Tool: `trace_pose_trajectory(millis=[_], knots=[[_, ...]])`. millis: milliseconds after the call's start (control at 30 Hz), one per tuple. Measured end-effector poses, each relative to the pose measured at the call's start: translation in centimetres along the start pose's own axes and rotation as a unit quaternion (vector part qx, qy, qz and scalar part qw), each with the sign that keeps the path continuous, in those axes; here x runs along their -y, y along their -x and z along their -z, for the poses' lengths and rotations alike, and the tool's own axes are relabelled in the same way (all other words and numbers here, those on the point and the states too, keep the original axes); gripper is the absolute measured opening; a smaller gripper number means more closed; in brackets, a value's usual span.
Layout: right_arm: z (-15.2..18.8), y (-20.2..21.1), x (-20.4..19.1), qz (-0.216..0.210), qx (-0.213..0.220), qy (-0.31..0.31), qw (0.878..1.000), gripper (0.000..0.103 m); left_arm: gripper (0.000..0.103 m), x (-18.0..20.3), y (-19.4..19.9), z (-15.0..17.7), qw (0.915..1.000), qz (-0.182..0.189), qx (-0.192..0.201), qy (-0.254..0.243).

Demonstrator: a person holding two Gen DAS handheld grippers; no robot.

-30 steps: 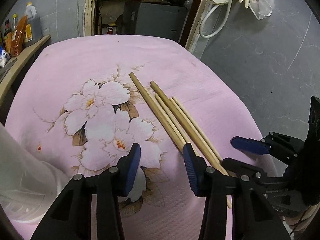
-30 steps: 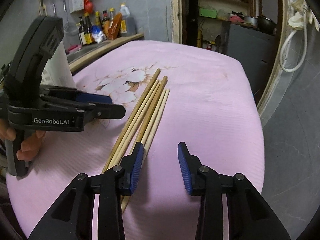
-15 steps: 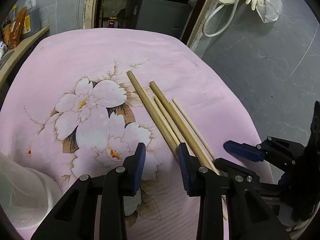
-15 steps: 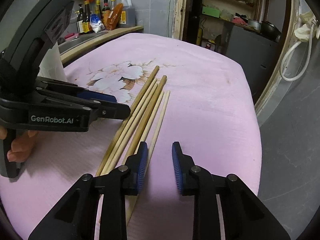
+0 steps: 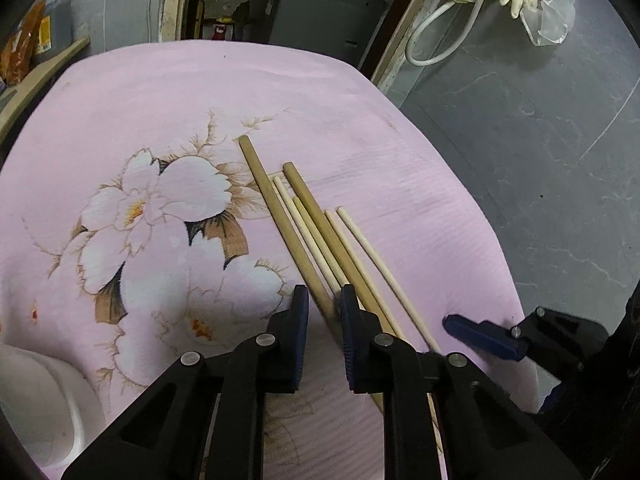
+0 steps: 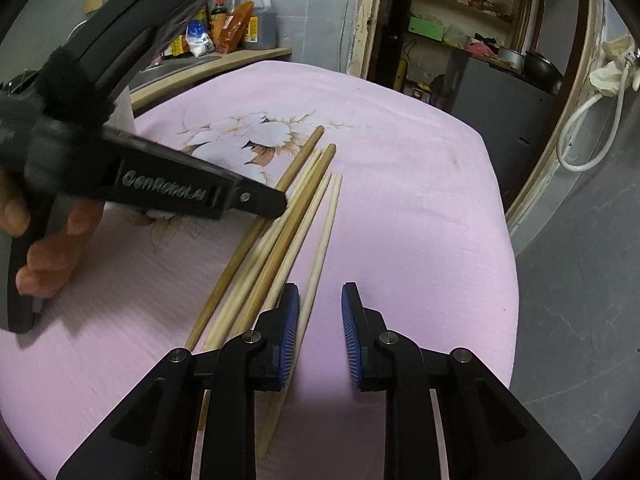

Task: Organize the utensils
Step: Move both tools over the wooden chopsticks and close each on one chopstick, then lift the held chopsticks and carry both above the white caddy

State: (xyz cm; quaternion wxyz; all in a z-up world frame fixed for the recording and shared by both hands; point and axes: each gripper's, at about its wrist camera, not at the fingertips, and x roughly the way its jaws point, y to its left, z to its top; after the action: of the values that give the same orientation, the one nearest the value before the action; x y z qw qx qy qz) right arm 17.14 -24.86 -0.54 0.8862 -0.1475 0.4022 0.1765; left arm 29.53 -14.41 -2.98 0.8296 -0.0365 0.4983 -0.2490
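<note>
- The chopsticks (image 5: 316,232) lie side by side on the pink flowered cloth (image 5: 160,120), running from near to far.
- My left claw (image 5: 324,320) sits released, its fingers astride the leftmost darker stick.
- My right claw (image 6: 320,320) hangs released, just right of the bundle.

We're seeing matt wooden chopsticks (image 5: 304,236) lying on ribbed pink cloth (image 5: 360,128) w/ floral print; gripper pads (image 6: 289,332) looking like ridged blue rubber.
</note>
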Motion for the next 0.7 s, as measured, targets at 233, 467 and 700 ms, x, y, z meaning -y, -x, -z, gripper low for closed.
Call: trace_pose_trajectory(millis=[233, 467, 700], knots=[[-0.1, -0.1, 0.0, 0.020, 0.000, 0.003, 1.000, 0.004, 0.009, -0.4, 0.2, -0.1, 0.9997, 0.004, -0.009, 0.023], [0.9, 1.1, 1.2, 0.040, 0.006, -0.016, 0.999, 0.001, 0.007, -0.6, 1.6, 1.3, 0.9995, -0.001, -0.031, 0.011], [1.3, 1.7, 3.0, 0.018, -0.001, -0.047, 0.999, 0.004, 0.008, 0.1, 3.2, 3.0, 0.9976, -0.022, -0.052, -0.040]])
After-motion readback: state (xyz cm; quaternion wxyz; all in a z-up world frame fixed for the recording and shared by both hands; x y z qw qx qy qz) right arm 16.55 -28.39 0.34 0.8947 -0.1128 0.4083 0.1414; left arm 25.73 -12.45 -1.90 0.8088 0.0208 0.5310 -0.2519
